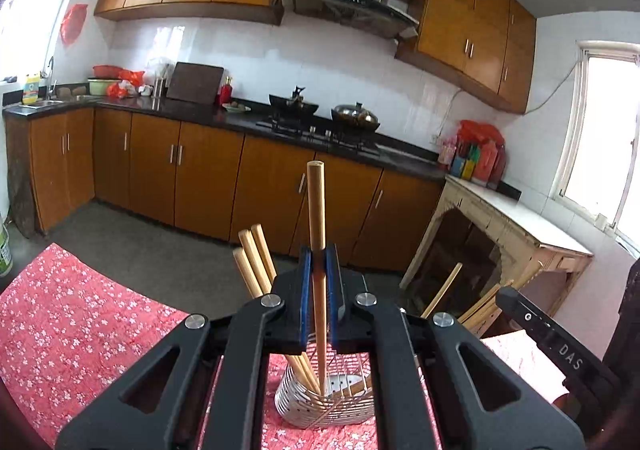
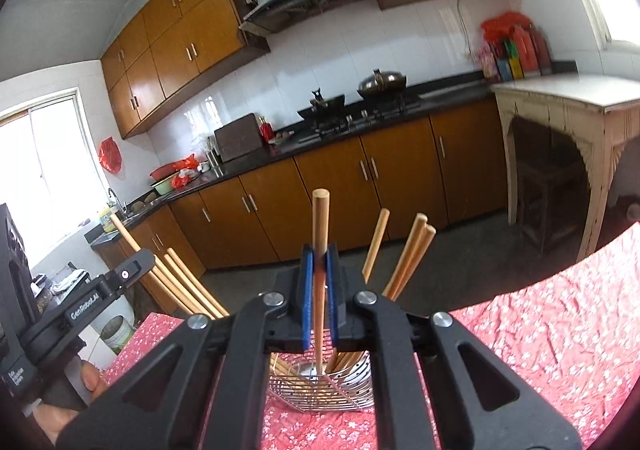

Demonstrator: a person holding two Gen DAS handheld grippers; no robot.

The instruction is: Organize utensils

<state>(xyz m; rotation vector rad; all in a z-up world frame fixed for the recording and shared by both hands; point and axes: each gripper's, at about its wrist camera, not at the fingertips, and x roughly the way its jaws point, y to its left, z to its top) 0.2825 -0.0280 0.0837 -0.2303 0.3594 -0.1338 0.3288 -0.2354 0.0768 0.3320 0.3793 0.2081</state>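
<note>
A single wooden chopstick point(image 1: 317, 218) is clamped upright between the blue pads of the left gripper point(image 1: 319, 278), its lower end reaching down into the metal utensil holder point(image 1: 320, 402) that stands on the table with the red flowered cloth point(image 1: 80, 330). In the right wrist view the same arrangement is seen: a second chopstick point(image 2: 320, 226) is pinched between the closed jaws of the right gripper point(image 2: 320, 278), with its tip inside the wire and perforated holder point(image 2: 320, 386). Several other chopsticks point(image 1: 254, 262) are already leaned in the holder, fanned outward toward both sides.

The step in hand is judged to be the placing of two chopsticks into the holder, one from each gripper. Both tips appear to be within the holder's rim, though whether they rest on its floor cannot be told, since the gripper bodies hide part of the view.

For the next move, each chopstick would need to be lowered until it is carried by the holder, and only then should the jaws be parted. A clean withdrawal upward and back would be called for, so that the leaning chopsticks are not knocked and the light holder is not tipped
</note>
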